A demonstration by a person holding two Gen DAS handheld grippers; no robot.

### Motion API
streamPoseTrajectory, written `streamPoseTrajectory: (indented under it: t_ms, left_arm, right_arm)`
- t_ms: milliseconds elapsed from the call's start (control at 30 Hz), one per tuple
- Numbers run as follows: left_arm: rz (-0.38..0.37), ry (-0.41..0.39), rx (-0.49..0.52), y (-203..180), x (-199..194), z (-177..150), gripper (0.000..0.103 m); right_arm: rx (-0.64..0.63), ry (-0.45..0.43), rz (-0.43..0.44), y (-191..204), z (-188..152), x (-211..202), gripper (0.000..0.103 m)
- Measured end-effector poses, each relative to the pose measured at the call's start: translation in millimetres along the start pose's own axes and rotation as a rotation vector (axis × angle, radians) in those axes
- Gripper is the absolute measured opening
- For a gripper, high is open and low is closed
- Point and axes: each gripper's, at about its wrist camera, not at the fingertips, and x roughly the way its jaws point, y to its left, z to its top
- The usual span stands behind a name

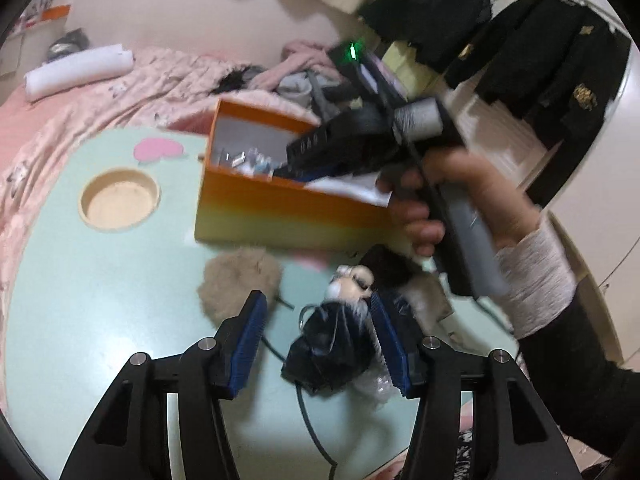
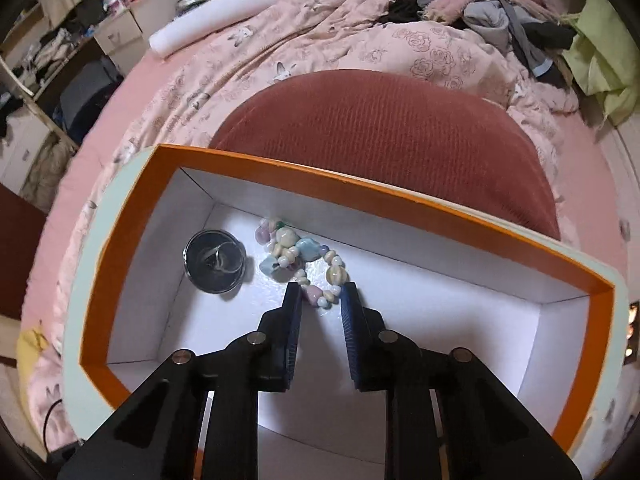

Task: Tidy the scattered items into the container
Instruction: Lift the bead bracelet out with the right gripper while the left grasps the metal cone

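The orange box (image 1: pixel 280 208) stands on the pale green table (image 1: pixel 100 280); its white inside shows in the right wrist view (image 2: pixel 440 300). In it lie a pastel bead bracelet (image 2: pixel 296 256) and a small round metal tin (image 2: pixel 214 260). My right gripper (image 2: pixel 320 292) is open inside the box, just above the bracelet, holding nothing; it shows from outside in the left wrist view (image 1: pixel 320 148). My left gripper (image 1: pixel 318 312) is open around a black bundle with a pale skull charm (image 1: pixel 332 344) on the table. A beige fur pompom (image 1: pixel 236 284) lies to its left.
A round wooden recess (image 1: pixel 119 200) and a pink heart (image 1: pixel 154 150) mark the table's far left. A dark fur piece (image 1: pixel 388 268) lies by the box. A red cushion (image 2: pixel 380 128) and a pink bed (image 2: pixel 320 32) with clothes lie behind. Black jackets (image 1: pixel 540 56) hang right.
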Motion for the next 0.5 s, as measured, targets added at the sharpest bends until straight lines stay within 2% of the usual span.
streamPoseTrajectory:
  t_ms: [33, 67, 100, 200, 267, 333, 367, 433, 500]
  left_arm:
    - [-0.007, -0.011, 0.002, -1, -4, 3, 0.053]
    - [-0.015, -0.025, 0.005, -2, -9, 8, 0.054]
    - [-0.019, -0.035, 0.005, -3, -13, 13, 0.056]
    - [-0.018, -0.055, 0.012, -6, -20, 33, 0.056]
    - [0.021, -0.067, 0.015, -7, -21, 51, 0.056]
    - [0.051, -0.082, -0.021, -3, -21, 65, 0.056]
    - [0.052, -0.095, -0.052, 0, -23, 71, 0.056]
    - [0.036, -0.122, -0.092, 5, -30, 74, 0.056]
    - [0.021, -0.146, -0.115, 9, -37, 71, 0.056]
  right_arm:
    - [0.012, -0.017, 0.020, -4, -2, -3, 0.017]
    - [0.026, -0.045, 0.045, -8, -3, -10, 0.004]
    - [0.036, -0.070, 0.071, -10, -5, -17, 0.000]
    - [0.045, -0.150, 0.101, -15, -12, -43, 0.000]
    - [0.043, -0.199, 0.113, -20, -18, -63, 0.000]
    - [0.032, -0.206, 0.123, -19, -17, -73, 0.001]
    - [0.014, -0.188, 0.124, -17, -13, -73, 0.004]
    - [-0.016, -0.106, 0.123, -7, -1, -59, 0.029]
    - [-0.012, -0.043, 0.129, 1, 12, -40, 0.034]
